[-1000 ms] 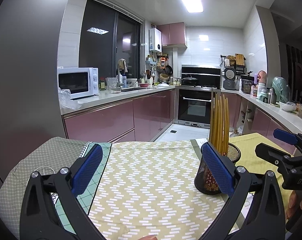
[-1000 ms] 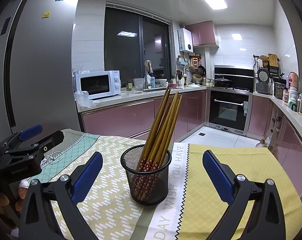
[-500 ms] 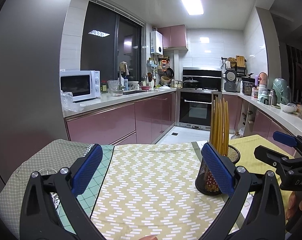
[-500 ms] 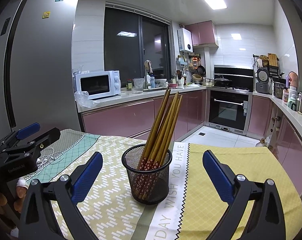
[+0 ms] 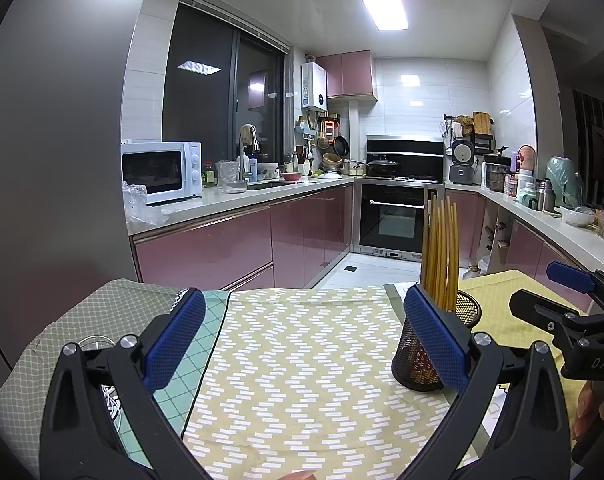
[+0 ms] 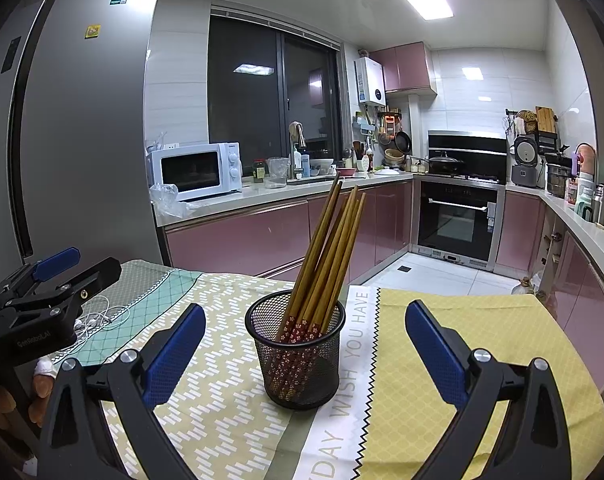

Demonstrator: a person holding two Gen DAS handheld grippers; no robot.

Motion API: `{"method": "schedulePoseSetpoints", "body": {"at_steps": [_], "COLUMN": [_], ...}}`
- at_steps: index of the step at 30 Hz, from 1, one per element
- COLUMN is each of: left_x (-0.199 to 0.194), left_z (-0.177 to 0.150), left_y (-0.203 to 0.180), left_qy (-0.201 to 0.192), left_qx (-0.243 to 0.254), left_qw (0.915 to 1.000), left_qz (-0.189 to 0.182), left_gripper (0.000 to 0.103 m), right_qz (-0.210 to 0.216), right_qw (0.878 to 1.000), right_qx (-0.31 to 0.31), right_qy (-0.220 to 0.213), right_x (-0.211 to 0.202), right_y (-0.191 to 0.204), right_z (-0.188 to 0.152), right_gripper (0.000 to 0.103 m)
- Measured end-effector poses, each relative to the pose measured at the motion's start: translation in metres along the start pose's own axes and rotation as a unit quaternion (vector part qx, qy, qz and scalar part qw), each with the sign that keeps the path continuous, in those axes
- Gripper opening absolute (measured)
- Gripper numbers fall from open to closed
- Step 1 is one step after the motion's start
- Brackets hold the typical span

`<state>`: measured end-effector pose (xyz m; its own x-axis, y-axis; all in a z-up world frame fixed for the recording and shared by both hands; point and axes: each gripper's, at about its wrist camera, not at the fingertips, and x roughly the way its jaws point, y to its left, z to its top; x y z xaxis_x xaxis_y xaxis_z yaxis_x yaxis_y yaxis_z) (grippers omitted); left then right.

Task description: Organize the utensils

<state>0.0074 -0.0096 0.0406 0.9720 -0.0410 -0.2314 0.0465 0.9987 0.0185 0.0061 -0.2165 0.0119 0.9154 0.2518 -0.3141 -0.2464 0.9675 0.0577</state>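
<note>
Since a second ago the left tongs (image 5: 304, 338) have tipped slightly upward — the mesh cup (image 6: 298, 350) now sits a little lower in their view. They hover left of the cup, spread wide, holding nothing. The chopsticks (image 6: 326, 256) stand in the cup on the desk (image 6: 442, 320). The right tongs (image 6: 305, 350) face the cup — wide open, empty.
</note>
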Motion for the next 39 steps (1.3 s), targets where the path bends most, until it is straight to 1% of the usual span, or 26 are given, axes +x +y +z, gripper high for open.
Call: {"method": "schedulePoseSetpoints", "body": {"at_steps": [39], "left_x": [-0.0008], "left_z": [0.0034], "left_y": [-0.0006], "left_qy": [0.0], "left_qx": [0.002], "left_qw": [1.0], "left_qz": [0.004], "left_gripper": [0.098], "right_qz": [0.004], "right_qw": [1.0], "right_qx": [0.004], "right_qy": [0.003], "right_x": [0.0013], "right_y": [0.0034], "right_z": [0.0034], "right_gripper": [0.097]}}
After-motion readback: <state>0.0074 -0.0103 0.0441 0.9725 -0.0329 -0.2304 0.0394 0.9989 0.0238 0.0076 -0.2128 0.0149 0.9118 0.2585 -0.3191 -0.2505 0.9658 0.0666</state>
